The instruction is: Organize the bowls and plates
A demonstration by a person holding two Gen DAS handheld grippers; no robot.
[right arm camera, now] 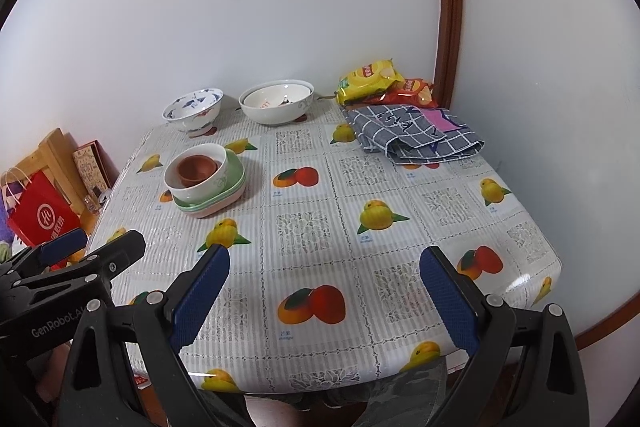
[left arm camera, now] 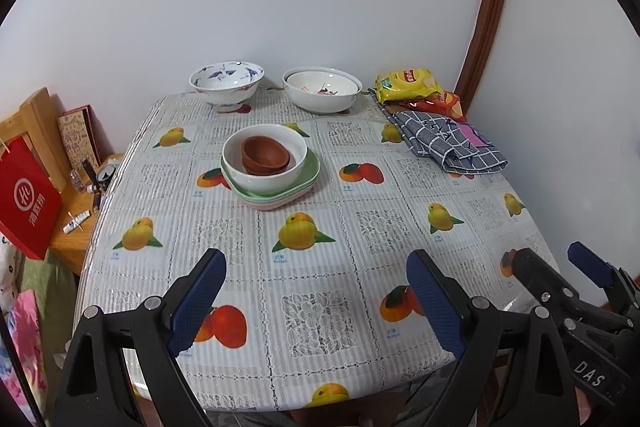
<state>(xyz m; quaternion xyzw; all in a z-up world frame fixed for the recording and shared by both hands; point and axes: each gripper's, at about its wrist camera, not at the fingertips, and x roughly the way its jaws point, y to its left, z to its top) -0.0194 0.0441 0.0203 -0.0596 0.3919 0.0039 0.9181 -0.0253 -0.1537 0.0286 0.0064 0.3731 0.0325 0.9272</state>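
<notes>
Mid-table stands a stack: small brown bowls (left arm camera: 265, 155) nested in a white bowl (left arm camera: 264, 157), which rests on green and pink square plates (left arm camera: 280, 193). At the back, by the wall, are a blue-patterned bowl (left arm camera: 226, 81) and a pair of nested white bowls (left arm camera: 322, 89). The same stack (right arm camera: 206, 175) and back bowls (right arm camera: 194, 109) (right arm camera: 276, 101) show in the right wrist view. My left gripper (left arm camera: 316, 271) hangs open over the table's near edge, nothing between its fingers. My right gripper (right arm camera: 324, 267) is open too, beside it on the right.
Snack bags (left arm camera: 408, 83) and a folded checked cloth (left arm camera: 448, 143) lie at the back right corner. The table (left arm camera: 320, 227) has a fruit-print cover. Left of it, a low wooden stand (left arm camera: 72, 227) holds small items and a red paper bag (left arm camera: 26, 199). Walls close the back and right.
</notes>
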